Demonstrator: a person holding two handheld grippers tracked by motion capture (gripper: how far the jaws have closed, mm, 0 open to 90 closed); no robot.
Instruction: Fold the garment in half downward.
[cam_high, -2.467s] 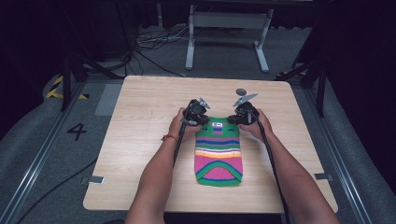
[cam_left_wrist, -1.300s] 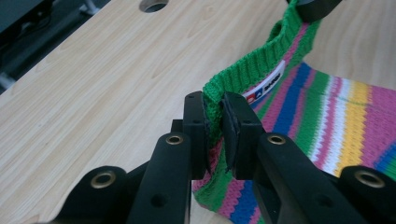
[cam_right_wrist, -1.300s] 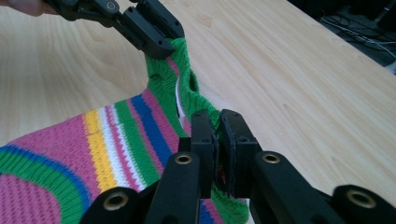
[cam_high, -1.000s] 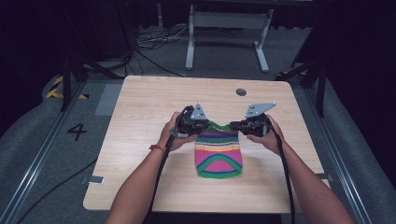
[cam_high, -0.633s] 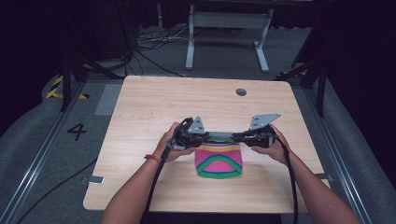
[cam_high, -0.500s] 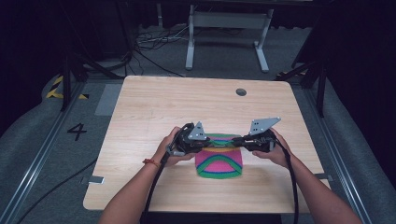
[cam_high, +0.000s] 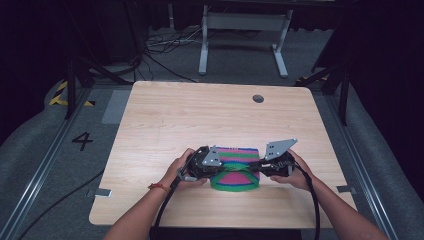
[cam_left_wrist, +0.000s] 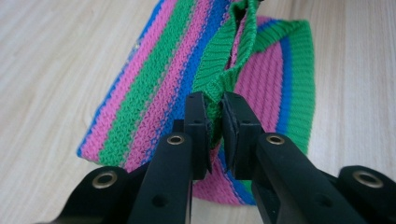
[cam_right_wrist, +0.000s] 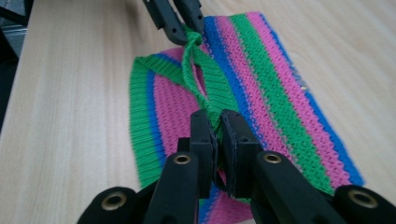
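A striped knitted piece (cam_high: 235, 172) at the near middle of the table (cam_high: 200, 115) is pinched along its green ribbed edge by left gripper (cam_left_wrist: 214, 122) and right gripper (cam_right_wrist: 217, 133); even tension is advised while folding

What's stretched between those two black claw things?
A striped knitted cloth: its green ribbed edge runs between the left gripper and right gripper, seen in the right gripper view.

One striped knitted garment (cam_high: 235, 170) lies on one wooden table (cam_high: 200, 120), flanked by two handheld grippers, the left gripper (cam_high: 212, 167) and the right gripper (cam_high: 257, 166), each in one of a person's two hands, left hand (cam_high: 181, 167) and right hand (cam_high: 297, 172).
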